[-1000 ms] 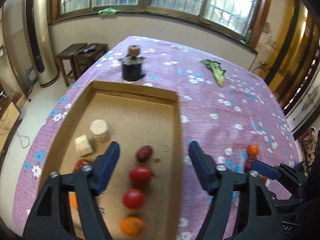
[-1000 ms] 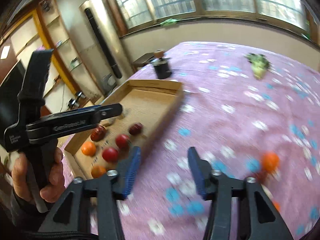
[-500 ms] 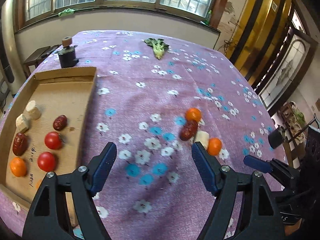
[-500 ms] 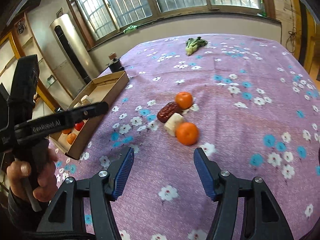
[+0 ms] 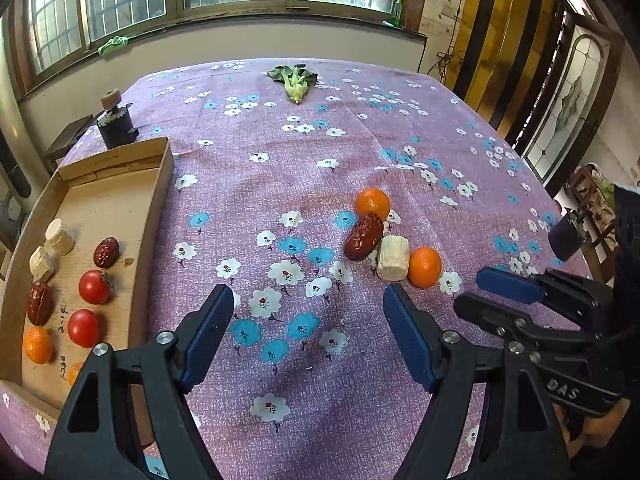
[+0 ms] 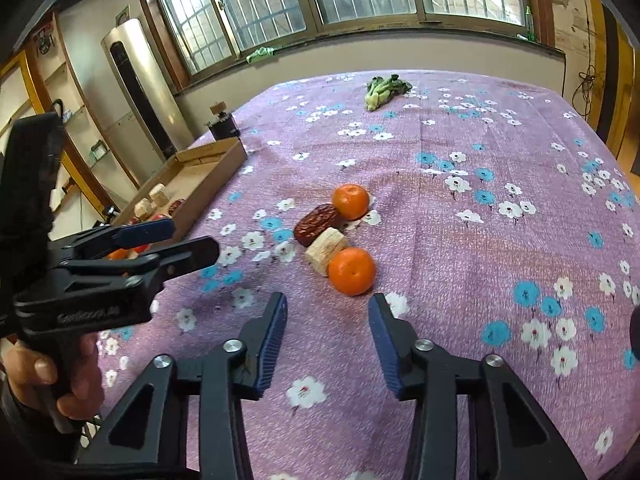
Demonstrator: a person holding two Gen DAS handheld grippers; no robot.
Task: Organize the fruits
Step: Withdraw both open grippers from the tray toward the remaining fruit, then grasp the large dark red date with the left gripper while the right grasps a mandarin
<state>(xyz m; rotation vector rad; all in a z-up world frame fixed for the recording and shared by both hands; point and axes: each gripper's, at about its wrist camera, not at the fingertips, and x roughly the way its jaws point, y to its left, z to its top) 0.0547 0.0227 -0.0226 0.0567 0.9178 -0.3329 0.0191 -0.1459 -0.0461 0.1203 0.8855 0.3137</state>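
On the purple flowered tablecloth lie two oranges, a far one [image 5: 373,202] [image 6: 351,201] and a near one [image 5: 425,267] [image 6: 352,270], with a red date [image 5: 363,236] [image 6: 316,224] and a pale cylinder piece [image 5: 394,257] [image 6: 325,245] between them. A cardboard tray [image 5: 154,216] [image 6: 212,168] at the left holds tomatoes [image 5: 94,287], dates, oranges and pale pieces. My left gripper [image 5: 308,332] is open and empty, short of the pile. My right gripper [image 6: 327,338] is open and empty, just before the near orange.
A leafy green vegetable [image 5: 294,80] [image 6: 382,90] lies at the far side of the table. A dark jar with a cork [image 5: 115,124] [image 6: 222,122] stands behind the tray. The table edge falls away on the right.
Both grippers have swung from the tray toward the loose pile and come closer to it. Both stayed open and empty.
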